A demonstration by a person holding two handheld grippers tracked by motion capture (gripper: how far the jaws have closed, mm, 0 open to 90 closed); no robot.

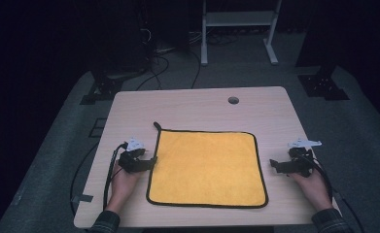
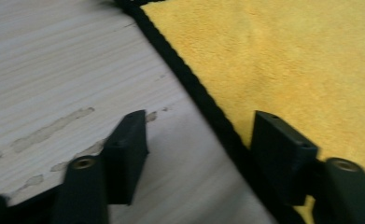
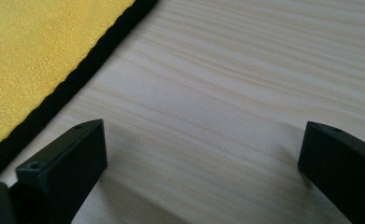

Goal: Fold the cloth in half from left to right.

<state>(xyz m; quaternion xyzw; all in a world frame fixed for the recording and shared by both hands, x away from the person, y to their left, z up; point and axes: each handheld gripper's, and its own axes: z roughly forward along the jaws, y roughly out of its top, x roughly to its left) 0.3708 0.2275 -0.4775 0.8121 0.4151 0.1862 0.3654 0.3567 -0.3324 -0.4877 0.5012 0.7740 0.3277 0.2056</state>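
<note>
Left gripper (image 2: 199,140): jaws spread, low over the table (image 1: 197,104), straddling the black hem of the cloth (image 2: 283,60). One jaw stands over bare wood, the other over yellow pile. Nothing is pinched yet. In the high view this gripper (image 1: 151,162) sits at the cloth's left edge, about midway along it.

Right gripper (image 3: 203,158): jaws spread wide over bare wood, holding nothing. The cloth's hem (image 3: 73,79) lies just beside its left jaw, apart from it. In the high view the gripper (image 1: 275,166) is near the cloth's right edge, not touching.

Cloth (image 1: 207,167): lies flat and fully spread at the table's near middle, a small loop at its far left corner.

Progress, by judgement: the work is at its start. No edge is lifted, no fold made; gripping and all handling remain.

Writing: no brand, label or lettering can be read on any item.
</note>
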